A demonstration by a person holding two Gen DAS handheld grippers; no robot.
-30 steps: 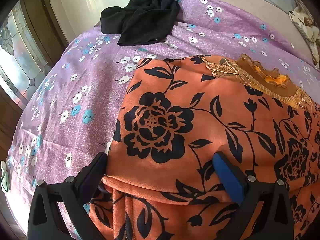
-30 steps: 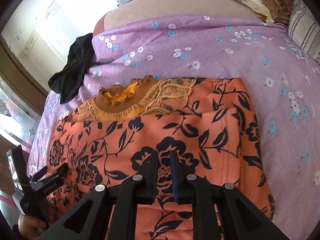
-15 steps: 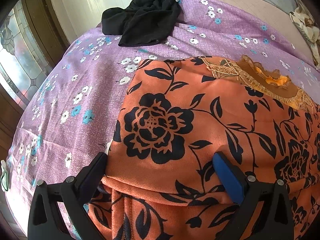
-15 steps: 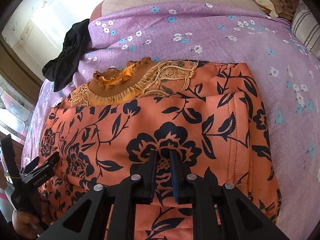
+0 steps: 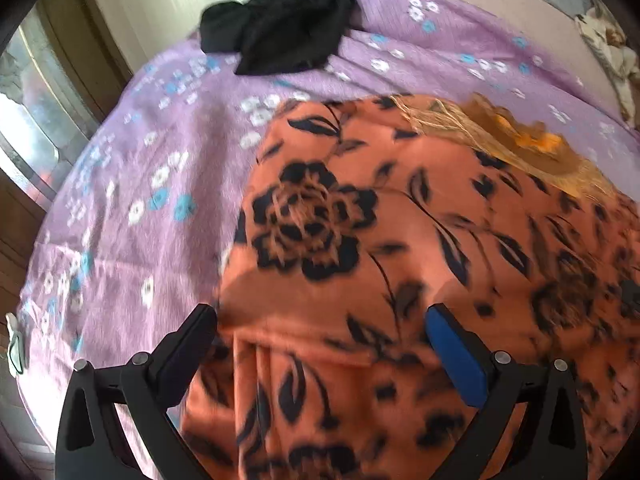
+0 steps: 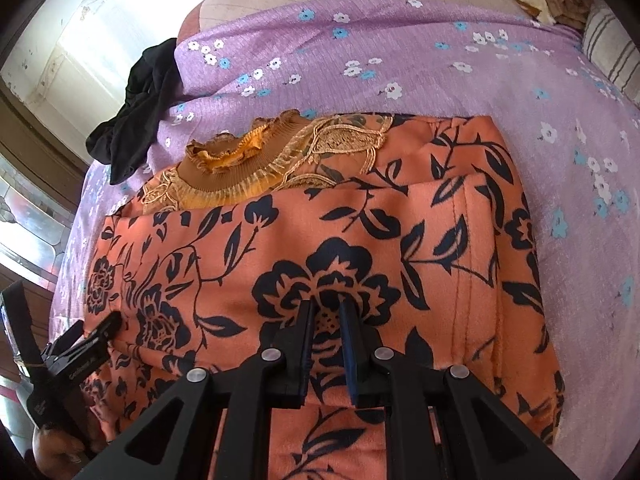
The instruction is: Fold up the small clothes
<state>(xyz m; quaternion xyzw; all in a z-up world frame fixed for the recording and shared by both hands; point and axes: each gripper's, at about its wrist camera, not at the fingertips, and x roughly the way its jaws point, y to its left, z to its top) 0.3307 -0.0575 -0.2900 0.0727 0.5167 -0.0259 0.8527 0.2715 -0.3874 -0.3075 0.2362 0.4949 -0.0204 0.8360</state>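
An orange garment with black flowers (image 5: 400,248) lies partly folded on the purple bedsheet (image 5: 132,184). Its brown and gold lace collar (image 5: 520,144) is at the far end. My left gripper (image 5: 320,320) is open, its fingers straddling the near left edge of the garment. In the right wrist view the garment (image 6: 320,240) fills the middle, with the collar (image 6: 248,164) beyond the folded layer. My right gripper (image 6: 325,312) is shut on a fold of the orange cloth. The left gripper (image 6: 92,340) shows at the lower left of that view.
A black garment (image 5: 288,28) lies crumpled at the far left of the bed; it also shows in the right wrist view (image 6: 136,120). Pillows and bedding (image 6: 600,40) sit at the far right. A window and wooden frame (image 5: 36,120) are to the left of the bed.
The right gripper has carried its fold of orange cloth farther toward the collar. The left wrist view has shifted and blurred; the left gripper stays open at the garment's edge.
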